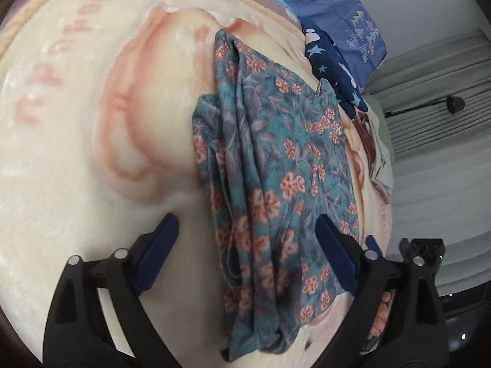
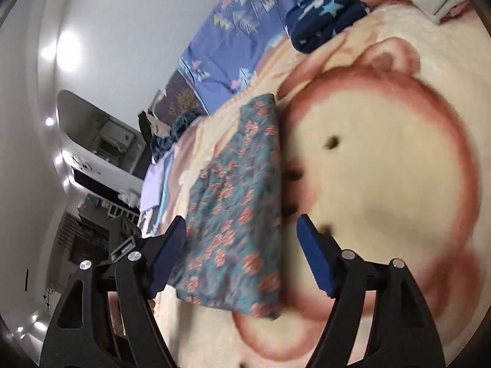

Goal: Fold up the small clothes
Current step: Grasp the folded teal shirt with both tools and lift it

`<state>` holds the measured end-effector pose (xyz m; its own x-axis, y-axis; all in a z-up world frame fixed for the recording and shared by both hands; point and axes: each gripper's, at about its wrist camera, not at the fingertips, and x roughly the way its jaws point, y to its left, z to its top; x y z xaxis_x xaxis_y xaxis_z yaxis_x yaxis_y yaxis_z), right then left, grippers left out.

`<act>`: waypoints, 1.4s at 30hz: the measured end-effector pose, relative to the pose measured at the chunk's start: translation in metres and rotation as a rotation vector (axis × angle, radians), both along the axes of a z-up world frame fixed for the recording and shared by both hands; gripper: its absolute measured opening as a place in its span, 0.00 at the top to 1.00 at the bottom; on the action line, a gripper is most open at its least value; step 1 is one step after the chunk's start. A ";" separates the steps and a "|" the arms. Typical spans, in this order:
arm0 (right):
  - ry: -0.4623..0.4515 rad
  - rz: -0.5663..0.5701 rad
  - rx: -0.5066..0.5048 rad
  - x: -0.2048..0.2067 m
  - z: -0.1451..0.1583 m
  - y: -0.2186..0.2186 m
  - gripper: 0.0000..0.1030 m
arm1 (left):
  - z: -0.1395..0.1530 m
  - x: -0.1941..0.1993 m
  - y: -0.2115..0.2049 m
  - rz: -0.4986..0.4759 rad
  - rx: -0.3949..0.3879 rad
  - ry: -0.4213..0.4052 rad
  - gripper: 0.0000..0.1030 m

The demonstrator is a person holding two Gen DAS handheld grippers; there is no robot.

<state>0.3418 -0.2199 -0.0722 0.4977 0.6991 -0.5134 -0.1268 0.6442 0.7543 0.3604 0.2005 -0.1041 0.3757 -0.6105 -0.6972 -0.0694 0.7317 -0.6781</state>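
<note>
Seen through two wrist fisheye views over a bed covered by a cream blanket [image 1: 76, 141] printed with a pink cartoon outline. Folded floral garment [image 1: 270, 178], teal with coral flowers, lay on the blanket as a long strip running from the bottom centre of the left wrist frame up toward the upper middle. Left tool [image 1: 247, 239] stood wide open, gripping nothing, its blue pads straddling the strip's near end without visibly pressing it. In the right wrist view, same garment [image 2: 236, 214] stretched from lower centre toward upper centre, left of the midline. Right tool [image 2: 242, 236] also open and empty, left pad over the cloth's near corner. Long axis pointed away from both tools; left tool judged better centred on it. Navy star-print clothing [image 2: 325, 15] sat at upper right, well apart.
</note>
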 end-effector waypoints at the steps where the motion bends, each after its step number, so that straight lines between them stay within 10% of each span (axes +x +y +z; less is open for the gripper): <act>1: 0.021 0.036 0.014 0.010 -0.004 0.004 0.26 | -0.002 0.003 0.001 0.002 -0.026 -0.003 0.04; 10: 0.172 0.177 0.046 0.081 -0.043 0.034 0.26 | -0.010 0.035 -0.005 -0.050 -0.159 -0.034 0.04; 24: -0.035 0.212 -0.067 0.096 -0.051 0.074 0.26 | -0.018 0.044 -0.023 -0.051 -0.108 -0.256 0.05; 37: -0.207 0.174 -0.327 0.084 -0.044 0.102 0.66 | -0.020 0.033 -0.029 0.004 -0.023 -0.365 0.75; 42: -0.247 0.155 -0.350 0.079 -0.042 0.101 0.79 | -0.017 0.031 -0.031 0.000 -0.009 -0.393 0.79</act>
<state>0.4210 -0.1187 -0.1143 0.5380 0.5809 -0.6108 -0.3908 0.8139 0.4299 0.3912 0.1698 -0.1214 0.6129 -0.6160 -0.4949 0.1973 0.7257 -0.6591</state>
